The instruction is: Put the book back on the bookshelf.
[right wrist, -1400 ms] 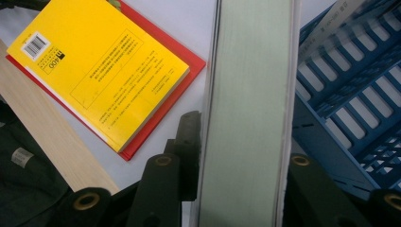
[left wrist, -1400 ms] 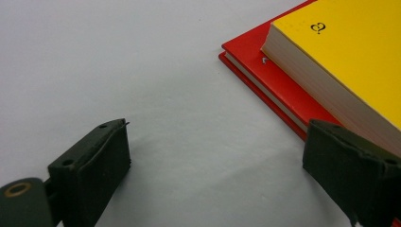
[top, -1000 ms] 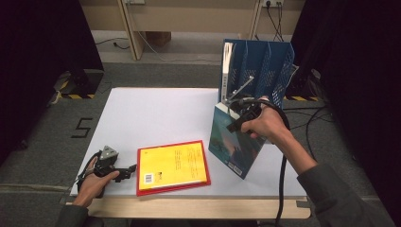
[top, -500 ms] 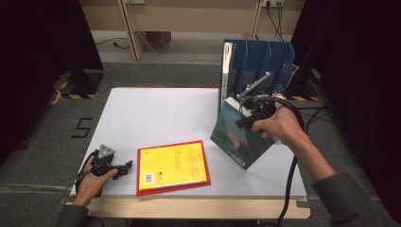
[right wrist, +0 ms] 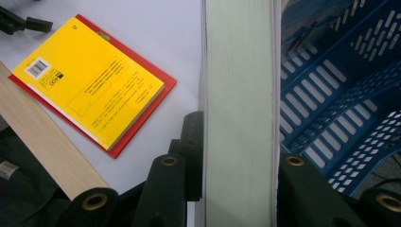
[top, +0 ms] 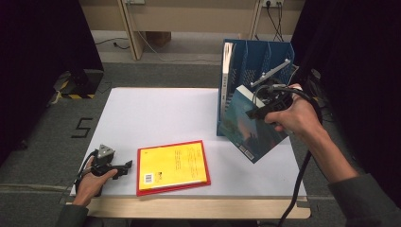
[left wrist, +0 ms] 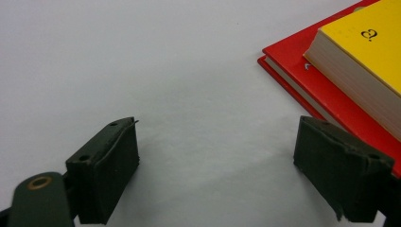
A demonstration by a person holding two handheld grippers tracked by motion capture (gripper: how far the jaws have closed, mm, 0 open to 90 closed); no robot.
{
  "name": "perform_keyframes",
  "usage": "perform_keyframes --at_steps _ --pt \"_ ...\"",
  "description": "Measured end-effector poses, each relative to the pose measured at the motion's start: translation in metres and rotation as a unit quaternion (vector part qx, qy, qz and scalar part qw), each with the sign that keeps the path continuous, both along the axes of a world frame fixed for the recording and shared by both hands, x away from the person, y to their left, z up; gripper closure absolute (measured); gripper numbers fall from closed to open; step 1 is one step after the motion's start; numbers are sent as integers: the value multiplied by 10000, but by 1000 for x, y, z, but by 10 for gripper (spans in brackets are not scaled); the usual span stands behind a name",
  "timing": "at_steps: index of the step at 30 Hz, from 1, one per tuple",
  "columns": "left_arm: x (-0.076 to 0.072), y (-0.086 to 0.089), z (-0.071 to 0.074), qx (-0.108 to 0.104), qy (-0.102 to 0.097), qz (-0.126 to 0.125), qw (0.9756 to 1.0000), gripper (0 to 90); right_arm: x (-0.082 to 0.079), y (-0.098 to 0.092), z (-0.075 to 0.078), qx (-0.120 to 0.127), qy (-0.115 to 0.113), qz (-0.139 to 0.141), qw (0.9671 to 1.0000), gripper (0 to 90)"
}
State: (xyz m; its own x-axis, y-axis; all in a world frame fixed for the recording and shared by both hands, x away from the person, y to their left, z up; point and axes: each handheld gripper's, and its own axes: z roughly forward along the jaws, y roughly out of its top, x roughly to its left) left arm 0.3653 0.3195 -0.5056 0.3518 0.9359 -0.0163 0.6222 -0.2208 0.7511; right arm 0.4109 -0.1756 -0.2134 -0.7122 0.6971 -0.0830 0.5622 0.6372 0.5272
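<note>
My right gripper [top: 255,112] is shut on a teal-covered book [top: 246,130] and holds it tilted above the table, in front of the blue file rack [top: 257,56]. In the right gripper view its pale page edge [right wrist: 239,71] runs up between the two jaws of the right gripper [right wrist: 239,142]. My left gripper [top: 126,166] rests at the table's front left. Its jaws have just closed a little and stand open, with nothing between them in the left gripper view [left wrist: 215,137]. Just to its right a yellow book [top: 172,165] lies on a red book [left wrist: 302,61].
The white table [top: 156,113] has a wooden front edge [top: 189,208]. One book [top: 228,61] stands upright in the rack's leftmost slot. The rack's other slots [right wrist: 331,94] show blue slotted walls. Cables trail from both grippers.
My right hand has raised the teal book and carried it toward the rack, tilting it more. The left hand has stayed where it was beside the yellow book.
</note>
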Motion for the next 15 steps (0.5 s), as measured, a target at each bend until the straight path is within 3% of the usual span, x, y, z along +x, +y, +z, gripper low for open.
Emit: perform_keyframes --at_steps 9,15 --pt "0 0 0 -4 2 -1 10000 136 -4 -9 23 -16 -223 -126 9997 738" --pt "0 0 0 -3 0 0 10000 136 4 -17 37 -14 -334 -348 9988 738"
